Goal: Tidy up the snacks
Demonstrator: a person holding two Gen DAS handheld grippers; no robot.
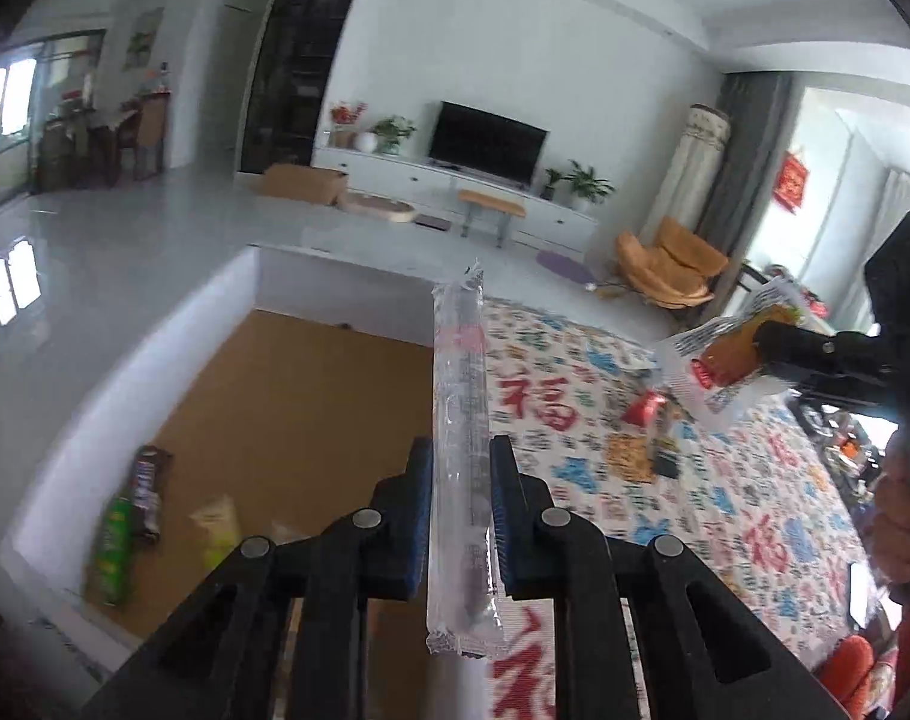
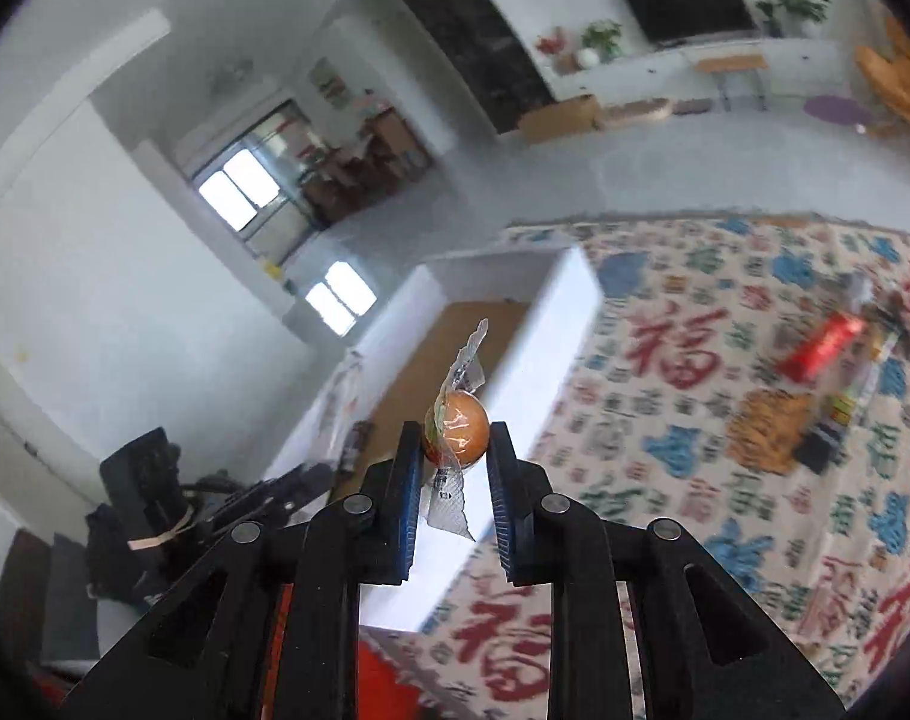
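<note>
Left wrist view: my left gripper is clamped on a long clear snack stick, held above the white box edge. Right wrist view: my right gripper pinches a wrapped brown egg over the patterned tablecloth, box just beyond.

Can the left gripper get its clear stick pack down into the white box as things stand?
Probably yes. The left gripper, shut on the clear stick pack, is raised beside the white box, whose top is open; a few snacks lie at one end and the brown floor is mostly bare.
</note>
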